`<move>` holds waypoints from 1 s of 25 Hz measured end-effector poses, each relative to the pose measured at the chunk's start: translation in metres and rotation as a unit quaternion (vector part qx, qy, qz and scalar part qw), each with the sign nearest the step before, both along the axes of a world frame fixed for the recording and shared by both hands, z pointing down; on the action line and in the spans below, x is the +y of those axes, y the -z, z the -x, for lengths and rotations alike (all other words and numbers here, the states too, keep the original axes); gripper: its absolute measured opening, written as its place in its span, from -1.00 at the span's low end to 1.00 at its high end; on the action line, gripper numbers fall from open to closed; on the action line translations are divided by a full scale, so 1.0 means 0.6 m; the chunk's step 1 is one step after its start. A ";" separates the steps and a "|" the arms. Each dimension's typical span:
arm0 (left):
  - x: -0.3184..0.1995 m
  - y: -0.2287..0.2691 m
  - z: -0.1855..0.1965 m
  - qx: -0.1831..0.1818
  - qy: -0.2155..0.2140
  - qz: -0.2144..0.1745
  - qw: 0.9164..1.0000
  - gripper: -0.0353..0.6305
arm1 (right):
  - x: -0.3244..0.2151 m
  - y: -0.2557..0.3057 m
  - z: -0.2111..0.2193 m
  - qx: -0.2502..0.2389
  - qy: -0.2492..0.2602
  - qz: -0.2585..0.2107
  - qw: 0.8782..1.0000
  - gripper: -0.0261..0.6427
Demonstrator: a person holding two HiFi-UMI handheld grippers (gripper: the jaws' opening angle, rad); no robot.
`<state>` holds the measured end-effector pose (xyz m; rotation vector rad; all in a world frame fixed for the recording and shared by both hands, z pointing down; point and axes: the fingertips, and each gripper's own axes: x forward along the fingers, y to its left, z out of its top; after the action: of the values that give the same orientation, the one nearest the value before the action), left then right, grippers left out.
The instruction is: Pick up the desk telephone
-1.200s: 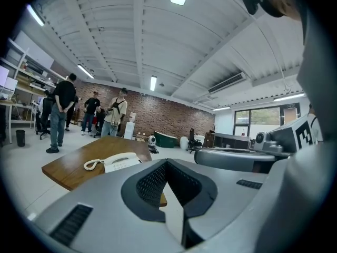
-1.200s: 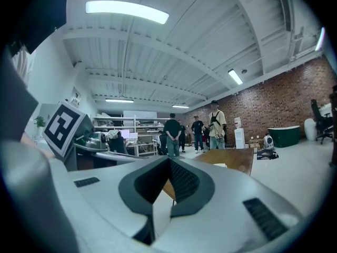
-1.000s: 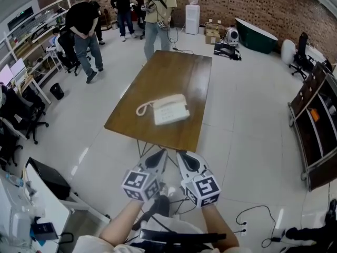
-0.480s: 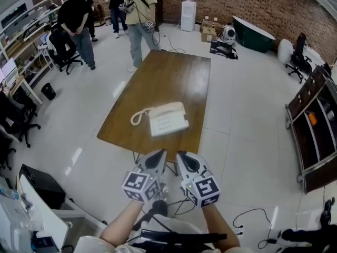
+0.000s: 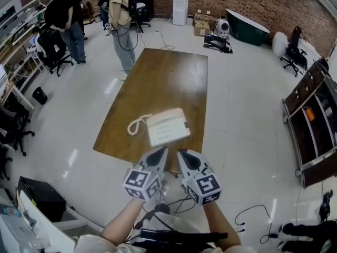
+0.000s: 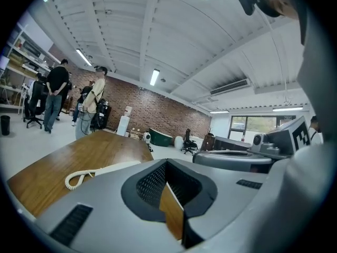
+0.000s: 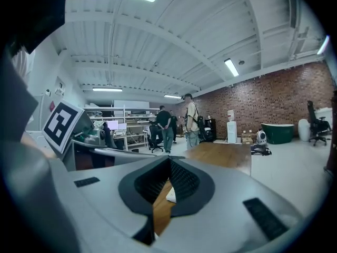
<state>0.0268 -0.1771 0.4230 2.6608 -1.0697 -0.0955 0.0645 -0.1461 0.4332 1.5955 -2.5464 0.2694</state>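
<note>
On the near end of the long brown wooden surface (image 5: 168, 78): cream desk telephone (image 5: 168, 128), its coiled cord (image 5: 136, 124) trailing off the left side. Just off the surface's near edge: left gripper (image 5: 159, 154) and right gripper (image 5: 183, 155), side by side, jaws of both clenched on nothing, apart from the telephone. At the surface's far-left corner: standing person in pale shirt (image 5: 121, 15). Beyond the far end: white water dispenser (image 5: 180, 7), red brick wall (image 5: 253, 1). Around it: glossy white floor (image 5: 242, 104). Well to the right: dark wooden shelf unit (image 5: 310, 120).

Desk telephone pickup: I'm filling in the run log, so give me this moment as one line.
phase: pre-grasp | left gripper: shut, empty | right gripper: shut, empty | desk telephone: on table, untouched
</note>
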 end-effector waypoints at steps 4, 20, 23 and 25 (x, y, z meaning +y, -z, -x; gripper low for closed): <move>-0.024 -0.003 0.005 0.003 -0.015 0.005 1.000 -0.89 | -0.028 -0.003 0.007 -0.001 -0.012 0.007 1.000 -0.91; -0.095 0.006 0.020 0.020 -0.045 0.005 0.999 -0.89 | -0.086 -0.003 0.020 -0.001 -0.038 0.012 0.999 -0.80; -0.103 -0.004 0.017 0.019 -0.045 0.013 0.999 -0.89 | -0.093 -0.008 0.014 0.001 -0.041 0.017 0.999 -0.80; -0.104 -0.014 0.016 0.018 -0.044 0.021 0.999 -0.89 | -0.094 -0.018 0.010 0.001 -0.042 0.024 0.999 -0.80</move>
<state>0.0175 -0.2396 0.4314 2.6545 -0.9320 -0.1011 0.0586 -0.2023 0.4440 1.6877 -2.4558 0.3341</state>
